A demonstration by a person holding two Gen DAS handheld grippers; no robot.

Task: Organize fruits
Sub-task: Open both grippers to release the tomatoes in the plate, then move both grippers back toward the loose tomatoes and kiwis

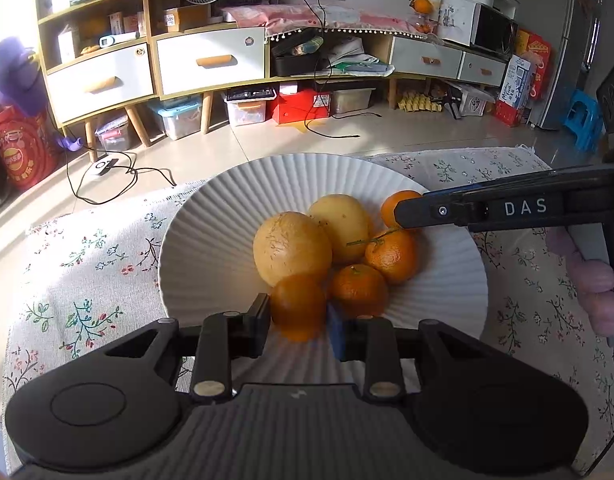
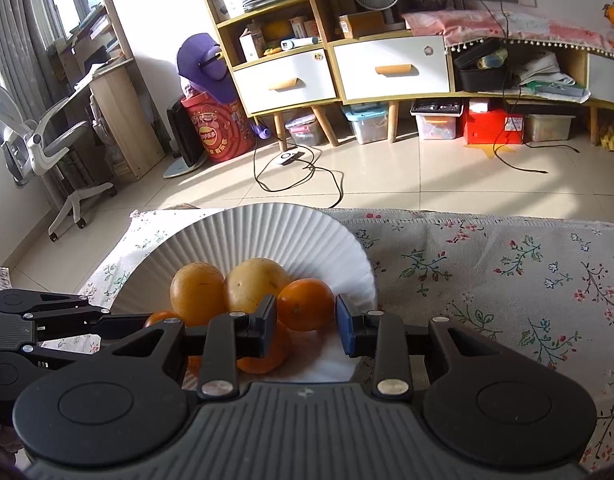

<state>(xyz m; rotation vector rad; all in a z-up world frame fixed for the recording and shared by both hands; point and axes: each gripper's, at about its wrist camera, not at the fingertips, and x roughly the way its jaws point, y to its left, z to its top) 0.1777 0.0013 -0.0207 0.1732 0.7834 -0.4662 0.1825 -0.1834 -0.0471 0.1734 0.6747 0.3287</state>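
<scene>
A white ribbed plate (image 1: 211,248) on a floral tablecloth holds two large yellow fruits (image 1: 293,254) and several small oranges (image 1: 391,254). My left gripper (image 1: 299,326) is shut on a small orange (image 1: 297,306) just above the plate's near side. My right gripper (image 2: 305,326) stands open at the plate's (image 2: 267,236) right side, its fingers either side of an orange (image 2: 305,304) with a gap on the right. The right gripper (image 1: 411,210) also shows in the left wrist view, over the far right orange. The left gripper's fingers (image 2: 119,322) show at the left of the right wrist view.
The floral tablecloth (image 2: 487,272) covers the table, bare to the right of the plate. Beyond the table edge lie a tiled floor with cables (image 2: 299,176), a shelf unit with drawers (image 2: 391,68), storage boxes and an office chair (image 2: 35,148).
</scene>
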